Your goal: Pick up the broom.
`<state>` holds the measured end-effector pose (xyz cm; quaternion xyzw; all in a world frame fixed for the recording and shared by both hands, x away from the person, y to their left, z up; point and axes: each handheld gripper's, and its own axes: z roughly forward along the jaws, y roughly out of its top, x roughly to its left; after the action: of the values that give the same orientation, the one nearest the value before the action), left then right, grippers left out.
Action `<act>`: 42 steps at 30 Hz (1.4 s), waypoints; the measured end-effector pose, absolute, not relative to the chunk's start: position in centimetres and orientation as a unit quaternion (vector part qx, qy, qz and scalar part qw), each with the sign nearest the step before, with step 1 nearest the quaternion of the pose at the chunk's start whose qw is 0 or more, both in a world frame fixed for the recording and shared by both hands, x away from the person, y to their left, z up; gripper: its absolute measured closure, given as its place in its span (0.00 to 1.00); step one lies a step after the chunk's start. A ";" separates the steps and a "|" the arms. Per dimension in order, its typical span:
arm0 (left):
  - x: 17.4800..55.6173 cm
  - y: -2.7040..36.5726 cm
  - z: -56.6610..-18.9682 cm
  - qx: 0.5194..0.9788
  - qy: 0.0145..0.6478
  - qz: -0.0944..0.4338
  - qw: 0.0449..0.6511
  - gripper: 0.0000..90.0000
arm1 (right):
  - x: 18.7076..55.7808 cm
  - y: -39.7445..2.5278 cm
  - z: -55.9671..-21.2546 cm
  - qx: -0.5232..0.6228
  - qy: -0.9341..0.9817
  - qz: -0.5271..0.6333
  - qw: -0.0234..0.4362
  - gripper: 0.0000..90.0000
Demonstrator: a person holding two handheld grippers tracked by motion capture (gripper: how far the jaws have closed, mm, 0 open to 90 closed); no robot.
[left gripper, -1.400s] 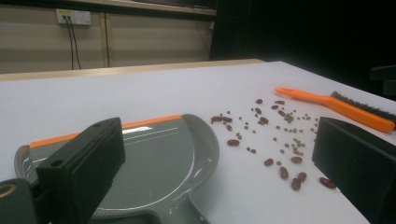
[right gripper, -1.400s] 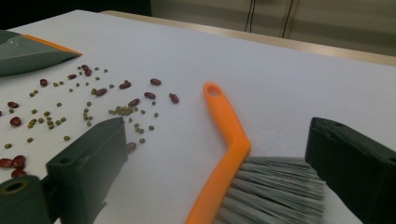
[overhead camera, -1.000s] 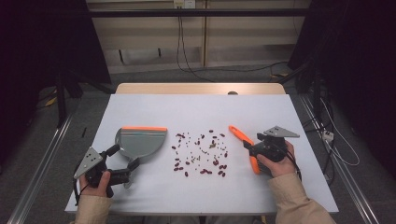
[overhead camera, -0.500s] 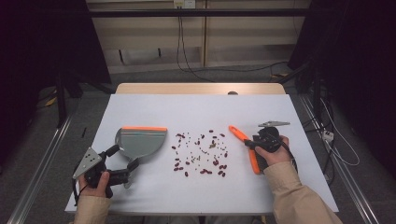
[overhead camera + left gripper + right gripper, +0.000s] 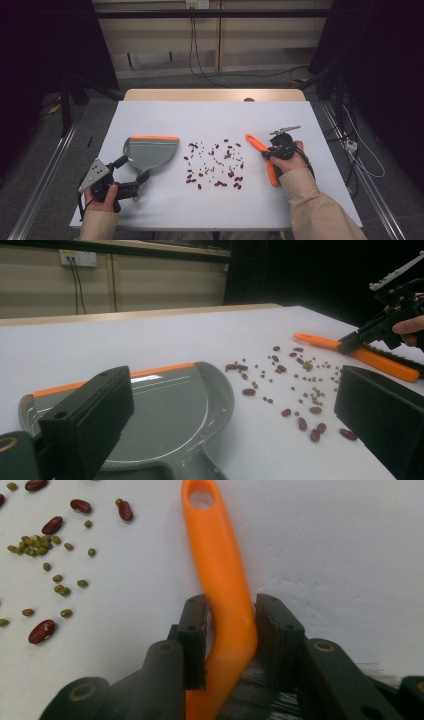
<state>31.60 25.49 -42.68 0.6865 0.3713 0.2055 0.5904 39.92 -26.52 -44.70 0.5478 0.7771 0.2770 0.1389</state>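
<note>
The step in hand is picking up the tools for sweeping. The right gripper (image 5: 225,640) has its jaws pressed on the orange brush (image 5: 262,155) handle, which lies on the tabletop towards the right edge. The left gripper (image 5: 131,180), jaws spread, sits at the grey dustpan (image 5: 150,152) handle near the front left corner. Scattered beans (image 5: 215,165) lie between them. Next, I judge, the left gripper must close on the dustpan handle before sweeping.

We see a grey dustpan (image 5: 150,153) edged in orange, an orange brush (image 5: 263,157), dark red and green beans (image 5: 216,164), a white table (image 5: 210,117).
</note>
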 end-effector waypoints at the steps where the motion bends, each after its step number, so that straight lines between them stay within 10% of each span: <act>1: 31.6 25.6 -42.7 0.687 0.372 0.206 0.590 0.02 | 39.9 -26.5 -44.7 0.546 0.778 0.278 0.139 0.72; 39: 31.5 25.4 -42.3 0.687 0.366 0.220 0.587 0.03 | 39.4 -27.6 -44.6 0.593 0.727 0.316 0.141 0.79; 41: 31.5 25.4 -42.3 0.687 0.367 0.220 0.587 0.03 | 39.4 -27.9 -44.4 0.594 0.722 0.326 0.142 0.82; 42: 31.5 25.4 -42.3 0.687 0.367 0.220 0.587 0.03 | 39.2 -28.1 -44.1 0.592 0.712 0.345 0.155 1.00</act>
<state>31.52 25.44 -42.33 0.6871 0.3670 0.2200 0.5872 39.23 -28.09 -44.14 0.5917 0.7117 0.3455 0.1554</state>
